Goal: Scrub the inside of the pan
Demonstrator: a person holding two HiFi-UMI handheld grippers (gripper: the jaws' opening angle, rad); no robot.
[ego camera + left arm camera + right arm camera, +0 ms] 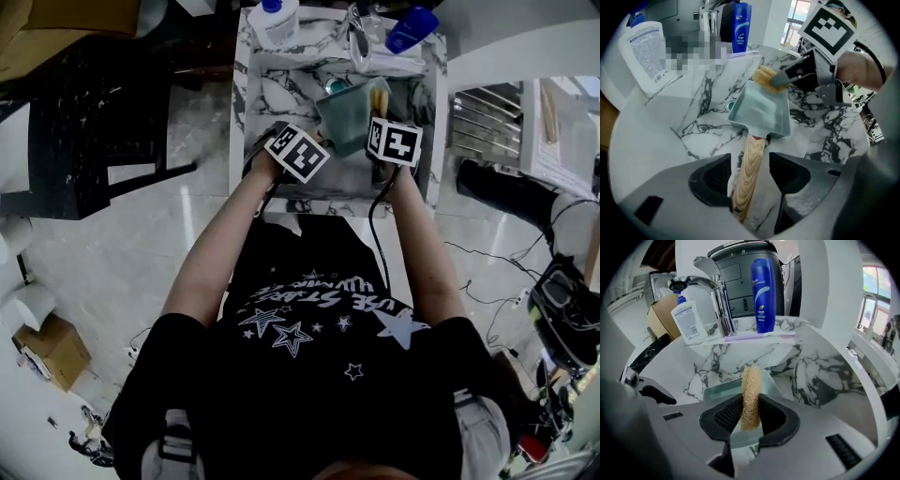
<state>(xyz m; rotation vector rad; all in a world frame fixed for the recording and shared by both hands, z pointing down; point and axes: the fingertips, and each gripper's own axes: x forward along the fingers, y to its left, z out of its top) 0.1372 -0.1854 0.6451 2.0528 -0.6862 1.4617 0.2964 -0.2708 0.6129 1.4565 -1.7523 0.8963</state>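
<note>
A pale teal square pan (761, 110) lies in the marble sink (693, 136), its wooden handle (749, 154) pointing at me. My left gripper (751, 176) stands open around that handle, with a gap showing on the right side. My right gripper (751, 416) is shut on a tan loofah sponge (751, 385), held upright over the pan (717, 392). In the left gripper view the right gripper (787, 77) holds the sponge (764, 77) at the pan's far rim. In the head view both marker cubes flank the pan (349, 117).
A chrome faucet (710, 291) rises at the back of the sink. A blue bottle (762, 287) and a white bottle (688, 322) stand on the rear ledge. A black chair (84, 122) stands left of the sink unit.
</note>
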